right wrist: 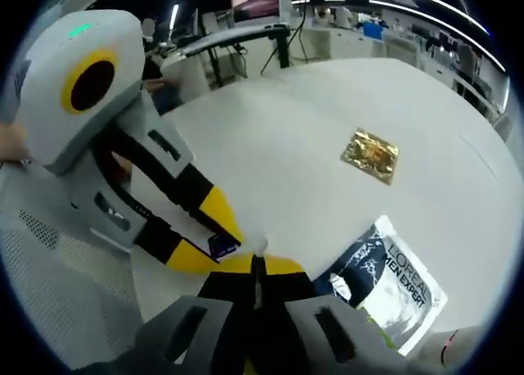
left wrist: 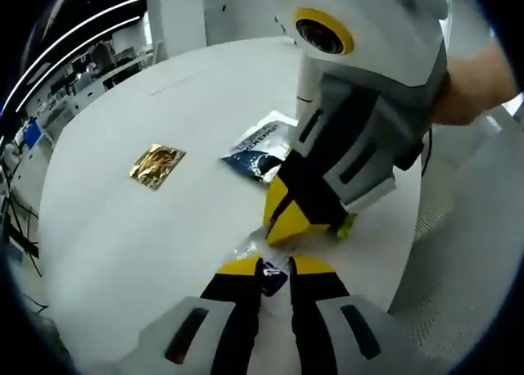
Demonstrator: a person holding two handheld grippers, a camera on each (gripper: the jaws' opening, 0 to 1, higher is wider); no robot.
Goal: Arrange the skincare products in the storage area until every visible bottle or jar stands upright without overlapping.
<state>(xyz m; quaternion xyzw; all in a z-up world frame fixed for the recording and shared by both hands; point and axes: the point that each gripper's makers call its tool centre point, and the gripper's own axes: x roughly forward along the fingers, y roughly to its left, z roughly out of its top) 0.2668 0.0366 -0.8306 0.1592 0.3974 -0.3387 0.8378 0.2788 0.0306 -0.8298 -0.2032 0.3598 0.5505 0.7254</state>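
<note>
Both grippers pinching one small sachet at the near table edge

We read this as a shared grasp on a small clear sachet with a dark label [left wrist: 270, 275]: our left gripper [left wrist: 275, 268] is clenched on it, and our right gripper [right wrist: 255, 267] meets it from the opposite side, jaws closed on its clear end. Next we need a coordinated lift or pull. The dark L'Oreal sachet [right wrist: 391, 286] lies just beside the right gripper, the gold sachet [left wrist: 156, 164] well apart on the white table [left wrist: 123, 244]
</note>
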